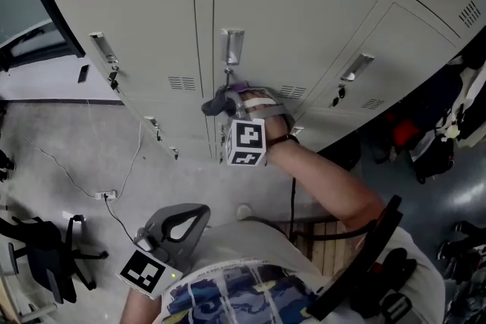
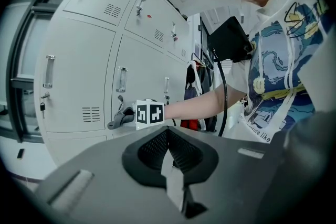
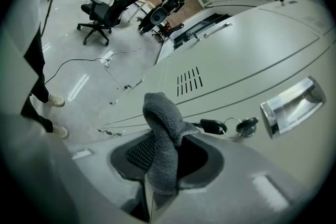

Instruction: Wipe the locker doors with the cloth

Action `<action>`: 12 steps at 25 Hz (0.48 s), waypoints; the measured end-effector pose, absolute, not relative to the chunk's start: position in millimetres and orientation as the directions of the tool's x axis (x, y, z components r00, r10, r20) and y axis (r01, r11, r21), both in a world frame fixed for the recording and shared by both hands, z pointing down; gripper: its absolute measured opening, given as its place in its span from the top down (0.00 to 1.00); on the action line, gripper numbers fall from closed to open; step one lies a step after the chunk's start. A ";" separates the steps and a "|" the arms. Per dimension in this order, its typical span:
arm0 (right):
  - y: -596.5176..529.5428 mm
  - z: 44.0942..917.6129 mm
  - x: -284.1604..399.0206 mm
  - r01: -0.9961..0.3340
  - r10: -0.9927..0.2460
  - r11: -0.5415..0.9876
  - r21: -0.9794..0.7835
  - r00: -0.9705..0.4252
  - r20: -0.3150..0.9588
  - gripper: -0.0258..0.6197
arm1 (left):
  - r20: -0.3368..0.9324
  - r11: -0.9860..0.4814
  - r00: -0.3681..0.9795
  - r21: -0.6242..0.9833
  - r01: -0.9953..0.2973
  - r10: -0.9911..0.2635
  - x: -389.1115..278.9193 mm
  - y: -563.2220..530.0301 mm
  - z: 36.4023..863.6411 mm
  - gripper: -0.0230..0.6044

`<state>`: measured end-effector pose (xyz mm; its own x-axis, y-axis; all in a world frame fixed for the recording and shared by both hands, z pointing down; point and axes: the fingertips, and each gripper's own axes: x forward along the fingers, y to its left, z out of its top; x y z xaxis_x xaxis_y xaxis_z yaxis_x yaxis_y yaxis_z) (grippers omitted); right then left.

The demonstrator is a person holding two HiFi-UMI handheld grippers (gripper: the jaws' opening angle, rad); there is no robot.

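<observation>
A grey cloth [image 1: 215, 105] is pressed against the middle locker door [image 1: 281, 19], just under its metal handle [image 1: 231, 47]. My right gripper [image 1: 228, 108] is shut on that cloth. In the right gripper view the cloth [image 3: 163, 139] stands up folded between the jaws, next to keys [image 3: 231, 126] that hang from the door's lock, with the vent slots [image 3: 189, 81] beyond. My left gripper [image 1: 182, 220] is held low by the person's body, away from the lockers. Its jaws meet with nothing between them [image 2: 170, 165]. It looks toward the right gripper's marker cube [image 2: 149, 113] and the cloth [image 2: 121, 118].
More pale locker doors [image 1: 137, 19] stand on both sides, each with a handle and keys. A cable and plug [image 1: 106, 195] lie on the floor at left, beside an office chair [image 1: 45, 250]. Bags [image 1: 425, 133] hang at the lockers' right end. Another chair [image 3: 105, 10] stands farther off.
</observation>
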<state>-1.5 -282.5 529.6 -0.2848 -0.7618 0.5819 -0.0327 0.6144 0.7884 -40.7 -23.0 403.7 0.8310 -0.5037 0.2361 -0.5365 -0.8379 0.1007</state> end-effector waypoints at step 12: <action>-282.7 577.9 -3.0 -0.035 -0.696 0.694 0.719 -0.287 0.658 0.79 | 0.249 -0.831 0.822 0.099 -0.547 -0.512 -41.0 -26.0 404.5 0.96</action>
<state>-3.0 -282.7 577.9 -0.2870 -0.6959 0.6583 -0.0348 0.6943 0.7189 -41.0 -26.0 404.5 0.8223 -0.5115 0.2494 -0.5470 -0.8313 0.0987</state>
